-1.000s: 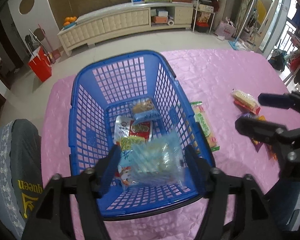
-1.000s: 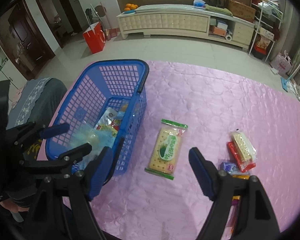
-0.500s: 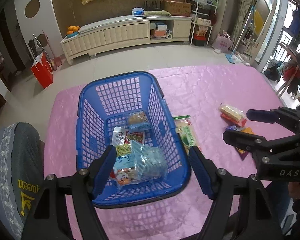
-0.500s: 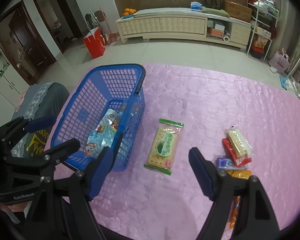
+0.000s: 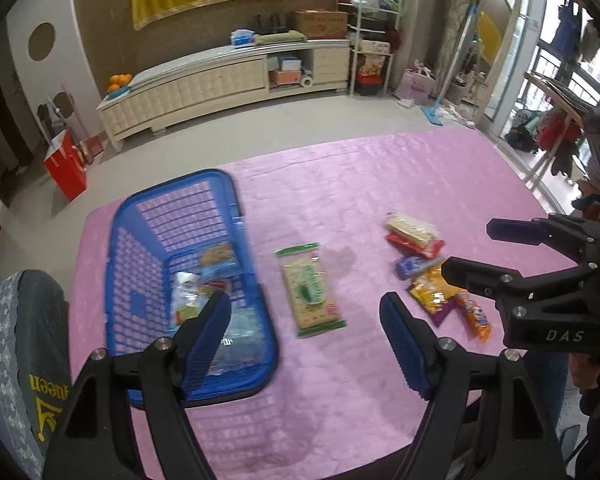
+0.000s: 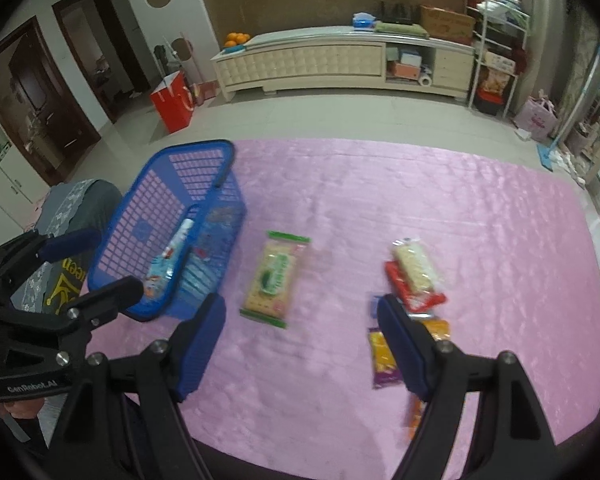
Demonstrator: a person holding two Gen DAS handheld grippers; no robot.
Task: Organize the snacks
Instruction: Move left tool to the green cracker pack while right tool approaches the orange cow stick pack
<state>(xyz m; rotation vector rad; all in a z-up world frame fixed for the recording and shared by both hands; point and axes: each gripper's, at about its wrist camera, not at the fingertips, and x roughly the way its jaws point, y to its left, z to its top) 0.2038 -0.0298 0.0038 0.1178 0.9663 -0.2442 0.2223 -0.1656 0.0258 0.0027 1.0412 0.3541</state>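
Hiding basket [image 5: 140,216] snacks [image 5: 216,258]: blurred lattice

The tablecloth [image 5: 380,184] is pink cloth with a quilted, faintly shiny surface; the basket [image 5: 140,248] at nine o'clock on it is glossy blue plastic in an open lattice; the cracker pack [image 5: 310,290] at the centre is clear, glossy film with green edges; the snack packets [image 5: 432,264] at three o'clock are shiny, crinkled plastic wrappers; the left gripper [image 5: 304,332] and right gripper [image 6: 300,340] have matt black plastic arms, ribbed blue pads [image 5: 208,336] and small bright metal screw heads; the floor at twelve o'clock looks smooth and pale.
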